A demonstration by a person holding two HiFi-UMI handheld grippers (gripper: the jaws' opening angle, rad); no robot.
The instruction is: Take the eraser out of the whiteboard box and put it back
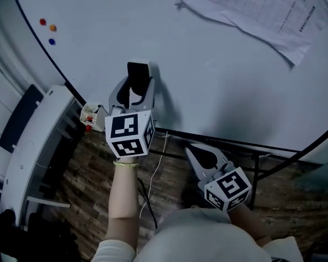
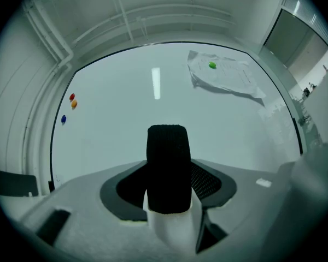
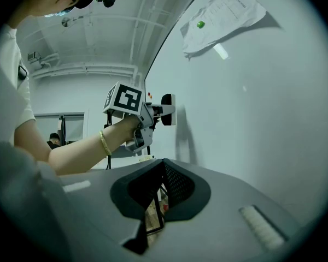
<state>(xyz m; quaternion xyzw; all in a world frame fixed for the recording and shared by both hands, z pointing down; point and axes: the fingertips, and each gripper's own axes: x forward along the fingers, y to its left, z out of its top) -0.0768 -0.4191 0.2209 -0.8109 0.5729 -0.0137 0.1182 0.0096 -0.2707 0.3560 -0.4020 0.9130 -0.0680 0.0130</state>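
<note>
left claw (image 1: 134,91): clamped on the eraser (image 2: 167,168)
eraser: upright between the jaws, close in front of the whiteboard (image 1: 218,64)
right claw (image 1: 192,153): jaws together, empty, below the whiteboard's bottom edge

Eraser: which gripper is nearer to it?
Left. The left gripper clamps the eraser in its jaws near the whiteboard; the right gripper sits lower in the head view, apart from it.
</note>
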